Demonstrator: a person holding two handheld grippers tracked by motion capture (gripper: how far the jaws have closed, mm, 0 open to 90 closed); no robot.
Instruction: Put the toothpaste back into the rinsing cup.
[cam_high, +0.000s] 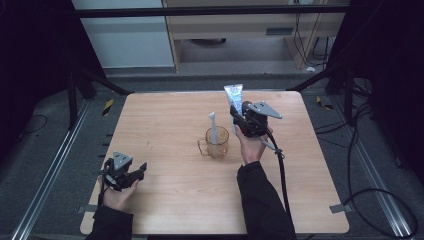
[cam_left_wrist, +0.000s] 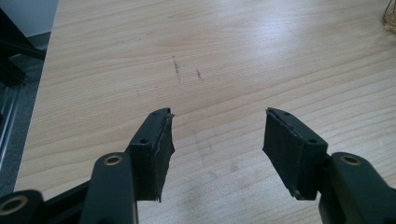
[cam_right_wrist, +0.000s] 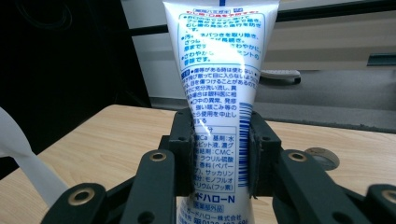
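Note:
A white and blue toothpaste tube (cam_right_wrist: 219, 79) stands upright between the jaws of my right gripper (cam_right_wrist: 220, 156), which is shut on its lower part. In the high view the tube (cam_high: 233, 96) rises above my right gripper (cam_high: 240, 116), held above the table just right of a clear amber cup (cam_high: 217, 143). A white toothbrush (cam_high: 213, 128) stands in that cup. My left gripper (cam_high: 136, 171) rests low at the table's front left, open, with bare wood between its jaws (cam_left_wrist: 217, 142).
The wooden table (cam_high: 165, 120) has faint dark marks (cam_left_wrist: 177, 70) ahead of the left gripper. A roll of tape (cam_right_wrist: 322, 157) lies on the table beyond the right gripper. A black cable (cam_high: 281, 170) trails from the right gripper. Black frame bars stand behind the table.

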